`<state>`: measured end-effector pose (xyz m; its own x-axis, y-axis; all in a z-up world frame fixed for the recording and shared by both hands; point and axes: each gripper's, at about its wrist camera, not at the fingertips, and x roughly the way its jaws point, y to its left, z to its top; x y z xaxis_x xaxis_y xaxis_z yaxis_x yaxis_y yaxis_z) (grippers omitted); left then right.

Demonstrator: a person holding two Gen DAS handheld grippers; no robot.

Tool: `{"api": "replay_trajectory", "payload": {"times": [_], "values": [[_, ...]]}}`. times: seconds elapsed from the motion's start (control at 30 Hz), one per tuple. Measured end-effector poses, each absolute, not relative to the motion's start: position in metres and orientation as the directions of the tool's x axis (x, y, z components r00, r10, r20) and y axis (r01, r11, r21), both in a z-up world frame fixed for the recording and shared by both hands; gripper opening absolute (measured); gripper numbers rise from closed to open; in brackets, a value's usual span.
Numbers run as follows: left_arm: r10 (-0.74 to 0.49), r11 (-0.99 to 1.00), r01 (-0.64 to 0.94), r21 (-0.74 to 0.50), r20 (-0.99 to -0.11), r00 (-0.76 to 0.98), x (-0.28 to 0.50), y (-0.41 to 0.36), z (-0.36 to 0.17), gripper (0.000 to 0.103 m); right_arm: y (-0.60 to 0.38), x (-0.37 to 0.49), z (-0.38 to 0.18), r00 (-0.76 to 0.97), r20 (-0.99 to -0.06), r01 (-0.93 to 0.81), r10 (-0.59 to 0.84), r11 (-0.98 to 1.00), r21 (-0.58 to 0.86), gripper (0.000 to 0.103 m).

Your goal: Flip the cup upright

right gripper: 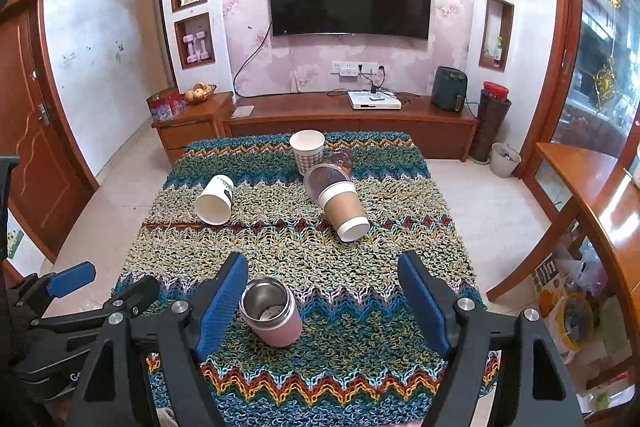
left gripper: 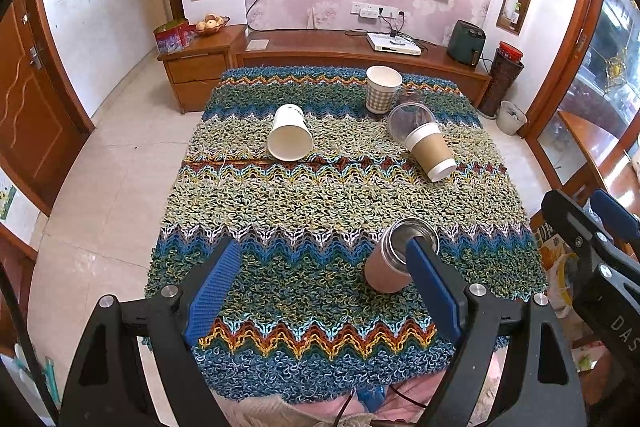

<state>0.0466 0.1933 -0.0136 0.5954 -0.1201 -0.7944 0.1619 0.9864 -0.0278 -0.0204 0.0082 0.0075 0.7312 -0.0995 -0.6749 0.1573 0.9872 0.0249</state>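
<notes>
Pink steel-lined cup (right gripper: 272, 311) stands upright on the knitted cloth (right gripper: 320, 267), mouth open, just beside my right claw's (right gripper: 322, 287) left finger. Both my claws, left claw (left gripper: 326, 275) included, are spread apart, holding nothing.

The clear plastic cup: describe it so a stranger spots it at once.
On the knitted zigzag cloth, look to the far side near the upright checked paper cup. The clear plastic cup lies there on its side, touching the brown-sleeved cup; it alone is see-through.
</notes>
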Motion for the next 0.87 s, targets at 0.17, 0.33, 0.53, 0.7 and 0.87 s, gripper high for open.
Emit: {"api": "replay_trajectory", "payload": {"times": [0.17, 0.33, 0.53, 0.7, 0.87], "values": [[-0.119, 0.986, 0.165, -0.025, -0.794, 0.596, 0.048, 0.192, -0.013, 0.087, 0.007, -0.017, 0.007, 0.725, -0.682, 0.161, -0.098, 0.987, 0.029, 0.078], [-0.116, 0.987, 0.161, -0.023, -0.796, 0.594, 0.051, 0.191, -0.014, 0.087, 0.007, -0.014, 0.006, 0.727, -0.679, 0.154, -0.097, 0.988, 0.024, 0.078], [-0.112, 0.986, 0.164, -0.016, -0.797, 0.594, 0.053, 0.188, -0.015, 0.087, 0.005, -0.010, 0.002, 0.721, -0.686, 0.160, -0.097, 0.987, 0.029, 0.078], [-0.111, 0.986, 0.169, -0.011, -0.797, 0.594, 0.055, 0.185, -0.016, 0.087, 0.002, -0.007, 0.000, 0.717, -0.691, 0.164, -0.096, 0.986, 0.033, 0.078], [-0.110, 0.986, 0.168, -0.013, -0.800, 0.590, 0.057, 0.184, -0.018, 0.087, 0.001, -0.005, -0.003, 0.713, -0.695, 0.165, -0.096, 0.986, 0.034, 0.078]]}}
